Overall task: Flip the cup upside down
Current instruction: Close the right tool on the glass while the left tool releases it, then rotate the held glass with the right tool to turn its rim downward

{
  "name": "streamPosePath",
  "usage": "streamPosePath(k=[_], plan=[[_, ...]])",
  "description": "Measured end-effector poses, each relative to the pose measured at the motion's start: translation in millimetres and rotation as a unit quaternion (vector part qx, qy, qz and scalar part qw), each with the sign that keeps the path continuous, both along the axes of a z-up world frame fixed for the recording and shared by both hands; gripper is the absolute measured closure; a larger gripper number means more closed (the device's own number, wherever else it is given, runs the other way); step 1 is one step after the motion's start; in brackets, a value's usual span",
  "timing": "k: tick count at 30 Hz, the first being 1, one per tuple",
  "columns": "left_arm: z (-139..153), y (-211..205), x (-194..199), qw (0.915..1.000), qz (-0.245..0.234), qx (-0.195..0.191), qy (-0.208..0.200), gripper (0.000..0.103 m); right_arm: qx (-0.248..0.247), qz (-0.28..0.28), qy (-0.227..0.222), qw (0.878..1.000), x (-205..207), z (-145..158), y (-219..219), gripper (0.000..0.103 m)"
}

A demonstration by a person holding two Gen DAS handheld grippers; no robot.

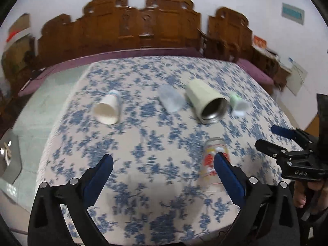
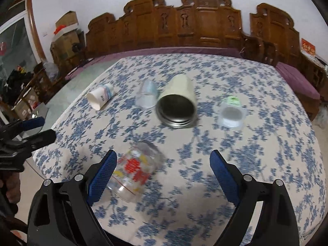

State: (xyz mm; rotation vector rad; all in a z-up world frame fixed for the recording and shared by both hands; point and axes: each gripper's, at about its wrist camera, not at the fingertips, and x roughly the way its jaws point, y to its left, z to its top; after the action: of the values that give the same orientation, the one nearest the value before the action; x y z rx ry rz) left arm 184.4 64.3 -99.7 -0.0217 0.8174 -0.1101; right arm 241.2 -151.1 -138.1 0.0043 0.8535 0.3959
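We see the printed glass cup (image 2: 134,174) lying on its side on the floral desk (image 2: 256,143), near our left claw (image 1: 164,164) and right claw (image 2: 163,160). Both claws gape wide apart, gripping nothing. Farther back lie four more tipped cups, among them a cream steel-lined tumbler (image 2: 178,102).

bare cloth (image 2: 256,143) right of glass cup (image 2: 134,174); steel tumbler (image 2: 177,106) behind.

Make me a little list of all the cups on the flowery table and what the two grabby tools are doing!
table: blue floral tablecloth
paper cup: on its side
clear plastic cup: on its side
cream steel tumbler: on its side, mouth toward camera
small green-labelled cup: on its side
printed glass cup: on its side, nearest
left tool: open, empty
right tool: open, empty
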Motion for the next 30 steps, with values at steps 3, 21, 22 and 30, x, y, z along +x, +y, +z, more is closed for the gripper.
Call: streamPosePath(k=[3,21,22,30], plan=[[-3,18,-5,0.9997,0.025,-0.002,-0.004,0.008,0.005,0.003,0.033,0.999,10,-10,15,0.012],[-6,37,-19,0.9986,0.043,0.023,-0.023,0.008,0.023,-0.03,0.26,0.965,78,-88,49,0.026],[-6,37,-19,0.9987,0.042,0.02,-0.022,0.008,0.021,-0.03,0.265,0.964,80,-89,50,0.026],[-7,38,-18,0.9988,0.043,0.018,-0.017,0.008,-0.001,-0.035,0.275,0.961,89,-93,57,0.034]])
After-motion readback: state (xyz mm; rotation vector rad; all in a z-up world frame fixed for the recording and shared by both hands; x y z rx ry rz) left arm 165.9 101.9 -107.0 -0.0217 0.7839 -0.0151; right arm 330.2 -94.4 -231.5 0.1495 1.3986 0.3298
